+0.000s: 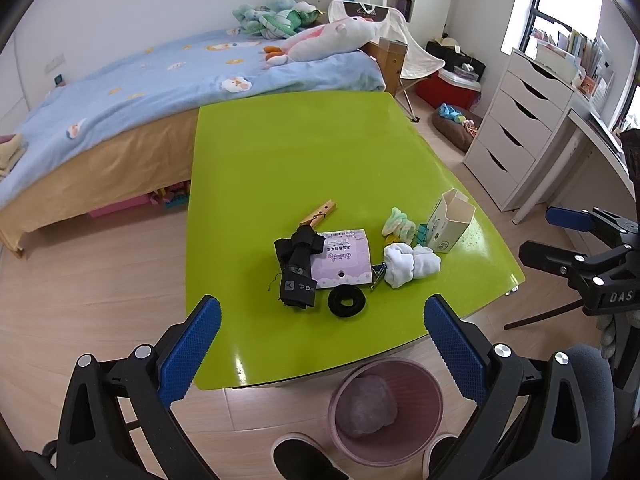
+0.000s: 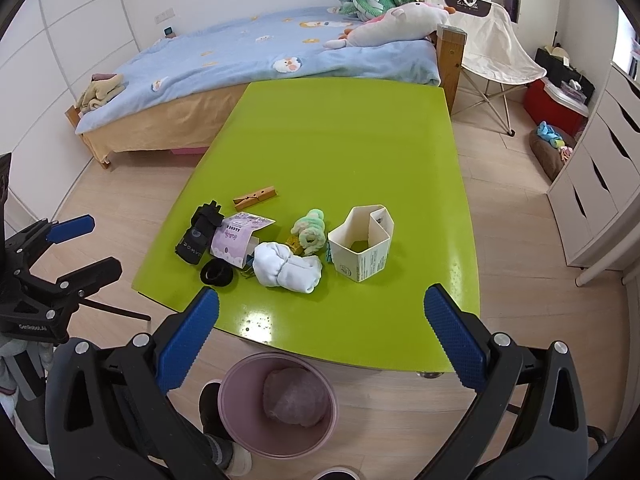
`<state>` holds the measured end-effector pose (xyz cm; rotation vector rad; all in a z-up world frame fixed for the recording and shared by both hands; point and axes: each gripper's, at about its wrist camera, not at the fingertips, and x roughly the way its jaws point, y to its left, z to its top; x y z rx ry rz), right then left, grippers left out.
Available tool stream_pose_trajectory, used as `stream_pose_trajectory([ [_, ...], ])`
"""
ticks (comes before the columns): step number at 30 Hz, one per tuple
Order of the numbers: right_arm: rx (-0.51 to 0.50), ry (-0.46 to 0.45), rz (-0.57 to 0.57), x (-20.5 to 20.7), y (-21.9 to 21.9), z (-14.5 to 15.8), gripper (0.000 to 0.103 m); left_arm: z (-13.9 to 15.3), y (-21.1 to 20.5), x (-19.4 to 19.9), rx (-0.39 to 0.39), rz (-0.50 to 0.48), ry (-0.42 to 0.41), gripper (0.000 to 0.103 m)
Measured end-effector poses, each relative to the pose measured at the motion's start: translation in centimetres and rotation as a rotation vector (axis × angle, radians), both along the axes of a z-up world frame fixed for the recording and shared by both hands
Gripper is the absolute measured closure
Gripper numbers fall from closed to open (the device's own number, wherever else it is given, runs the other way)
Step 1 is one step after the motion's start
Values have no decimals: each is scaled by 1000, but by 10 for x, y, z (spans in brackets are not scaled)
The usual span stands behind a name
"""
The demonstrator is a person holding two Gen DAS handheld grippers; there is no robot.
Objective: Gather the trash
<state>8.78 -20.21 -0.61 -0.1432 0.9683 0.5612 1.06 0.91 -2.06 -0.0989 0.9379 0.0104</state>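
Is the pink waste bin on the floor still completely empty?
No: in the right wrist view the round pink waste bin already holds a crumpled, translucent pinkish wad at its bottom.

We see a glossy, smooth green counter (image 2: 340,140) throwing back window glare. On it lie a matt wooden peg (image 2: 256,199), a soft white cloth bundle (image 2: 286,266), a fuzzy black hair ring (image 2: 216,274) and a matt paper carton (image 2: 362,244). The fingers (image 2: 188,344) carry rough, knurled blue pads on black plastic. The pink bin (image 2: 236,420) looks like matt plastic.
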Motion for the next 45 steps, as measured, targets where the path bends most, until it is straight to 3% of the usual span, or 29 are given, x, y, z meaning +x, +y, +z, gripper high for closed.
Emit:
stream_pose_trajectory([
  [16,-128,167,26,85,27,-47,3,-4,5,2,-9,7,17,6],
  [25,-175,259,24,106,35,-81,3,-5,14,7,-17,19,37,6],
  [35,-159,255,48,109,38,-85,48,-10,19,9,-36,31,51,6],
  [41,-138,226,48,106,38,-80,65,-12,20,9,-38,33,53,6],
  [45,-130,208,40,102,36,-75,70,-14,21,12,-35,32,59,6],
])
